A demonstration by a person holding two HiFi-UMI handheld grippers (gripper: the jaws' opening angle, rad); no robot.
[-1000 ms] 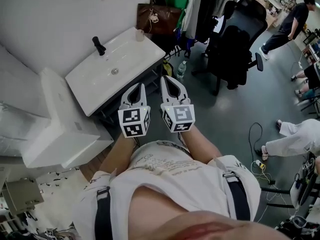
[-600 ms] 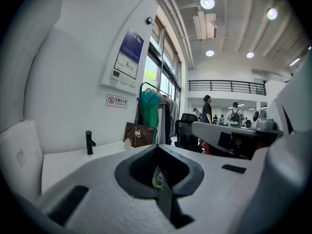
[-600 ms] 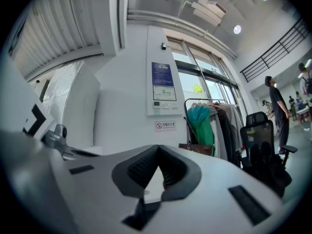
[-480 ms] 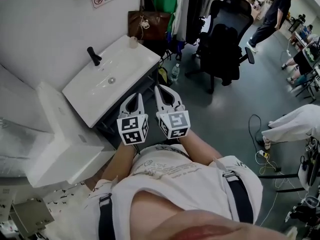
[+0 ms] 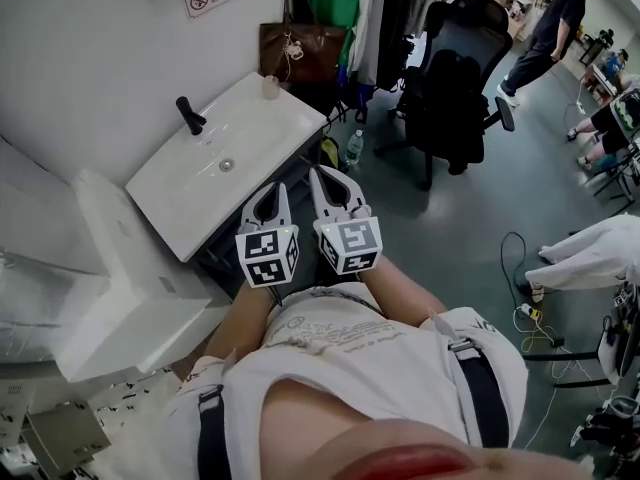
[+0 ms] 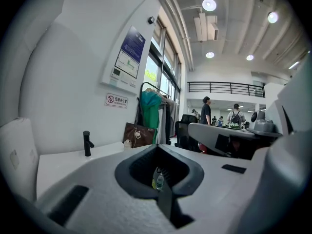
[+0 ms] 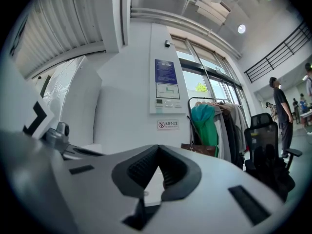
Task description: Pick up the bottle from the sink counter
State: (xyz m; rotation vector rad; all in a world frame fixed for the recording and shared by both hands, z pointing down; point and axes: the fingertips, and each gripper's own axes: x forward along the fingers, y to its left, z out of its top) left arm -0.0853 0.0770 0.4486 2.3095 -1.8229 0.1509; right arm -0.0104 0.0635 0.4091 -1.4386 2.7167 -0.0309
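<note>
A small pale bottle (image 5: 270, 86) stands on the far corner of the white sink counter (image 5: 250, 173), near the brown bag; it also shows in the left gripper view (image 6: 127, 143). A black faucet (image 5: 190, 115) rises at the counter's back edge. My left gripper (image 5: 272, 192) and right gripper (image 5: 326, 176) are held side by side in front of my chest, just off the counter's front edge and well short of the bottle. Both are shut and hold nothing (image 6: 158, 147) (image 7: 158, 146). A clear water bottle (image 5: 352, 148) stands on the floor beyond the grippers.
A brown bag (image 5: 300, 48) and a rack of clothes (image 5: 360, 8) stand past the sink. A black office chair (image 5: 460, 78) is to the right. A white box-like unit (image 5: 120, 268) sits left of the sink. People stand and sit at the far right; cables (image 5: 520, 298) lie on the floor.
The head view has shifted a little, so the sink sits slightly lower and nearer. Both grippers stay together and shut in front of my chest.
</note>
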